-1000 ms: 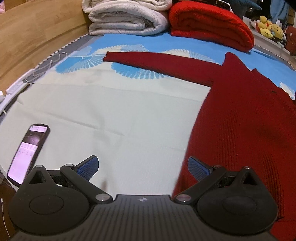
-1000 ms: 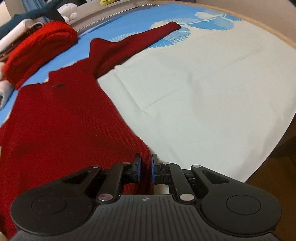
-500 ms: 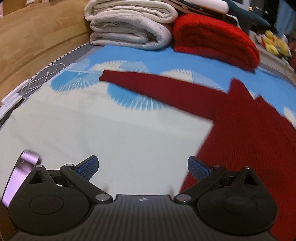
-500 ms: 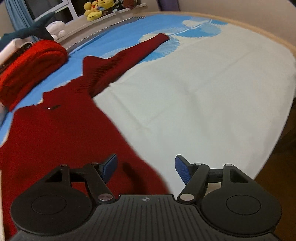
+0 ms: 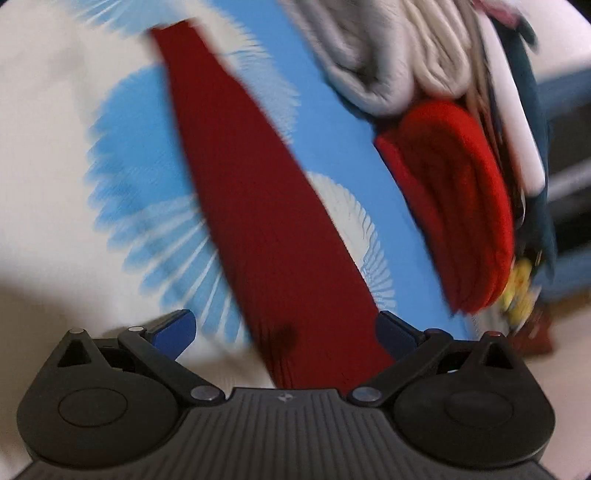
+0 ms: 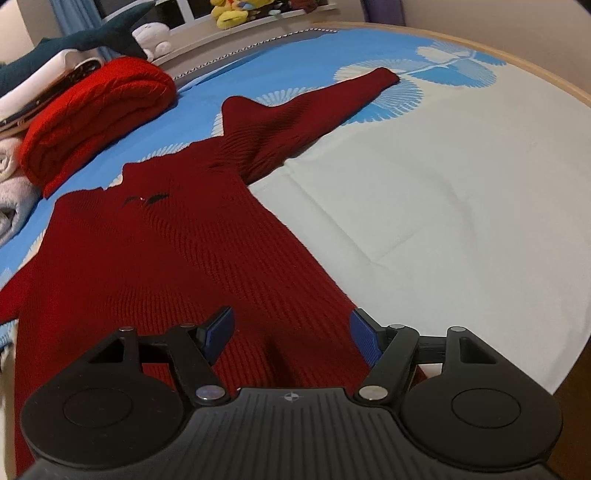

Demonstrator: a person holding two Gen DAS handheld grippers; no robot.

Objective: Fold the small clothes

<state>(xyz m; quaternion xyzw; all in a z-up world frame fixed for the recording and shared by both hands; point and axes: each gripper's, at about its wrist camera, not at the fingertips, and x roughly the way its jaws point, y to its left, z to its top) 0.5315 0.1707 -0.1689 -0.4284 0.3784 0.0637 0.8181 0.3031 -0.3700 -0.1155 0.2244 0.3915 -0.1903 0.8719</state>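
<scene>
No fold shows yet: the sweater (image 6: 159,266) lies flat on the sheet (image 6: 461,206), one sleeve (image 6: 317,107) out toward 1 o'clock. Right gripper (image 6: 291,332) gapes empty over the hem. Left gripper (image 5: 284,328) stands wide, apparently above the other sleeve (image 5: 258,206); blurred.

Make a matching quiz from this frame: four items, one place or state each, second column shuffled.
1. dark red knit sweater
2. bright red folded knit
3. yellow plush toy
4. right gripper

A. on the far ledge
B. open, above the sweater's body
C. spread flat, one sleeve stretched out
D. folded, beside the pale folded blankets

Pairs: 1-C, 2-D, 3-A, 4-B
</scene>
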